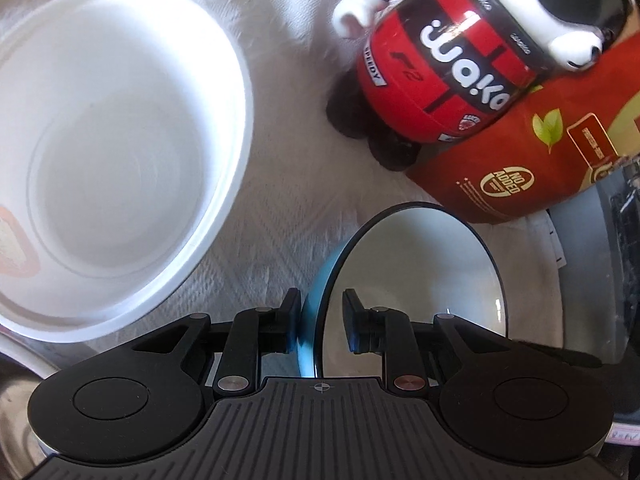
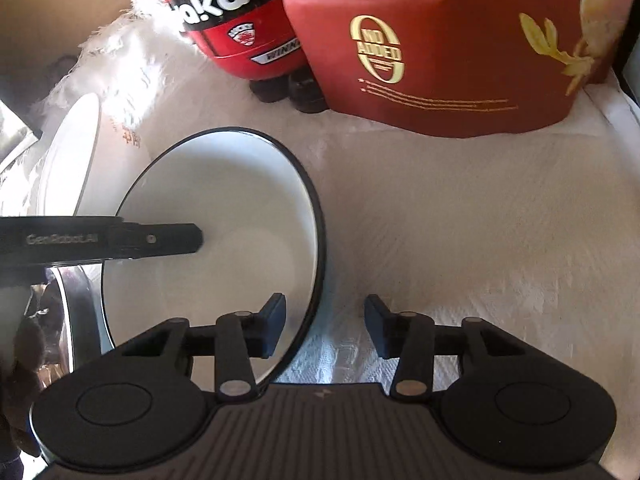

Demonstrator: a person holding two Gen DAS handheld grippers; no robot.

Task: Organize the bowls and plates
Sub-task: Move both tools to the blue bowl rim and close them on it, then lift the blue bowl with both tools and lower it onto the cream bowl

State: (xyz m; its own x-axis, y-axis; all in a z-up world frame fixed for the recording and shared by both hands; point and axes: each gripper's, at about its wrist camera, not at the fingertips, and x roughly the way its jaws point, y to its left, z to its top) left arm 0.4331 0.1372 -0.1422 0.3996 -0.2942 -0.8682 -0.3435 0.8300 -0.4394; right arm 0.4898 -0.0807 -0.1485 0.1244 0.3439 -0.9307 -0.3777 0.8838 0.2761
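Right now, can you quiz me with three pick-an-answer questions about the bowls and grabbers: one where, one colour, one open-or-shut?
1. In the left wrist view, where is the big white bowl from the black-rimmed bowl?
A left
B right
C inside it

2. What colour is the black-rimmed bowl's outside?
A red
B light blue
C green

3. How do the right gripper's jaws stand?
A shut on a spoon
B open, gripping nothing
C shut on a cup

Answers:
1. A, it fills the view's left side.
2. B, a blue wall shows at the left gripper's jaws.
3. B, white cloth shows between the parted pads.
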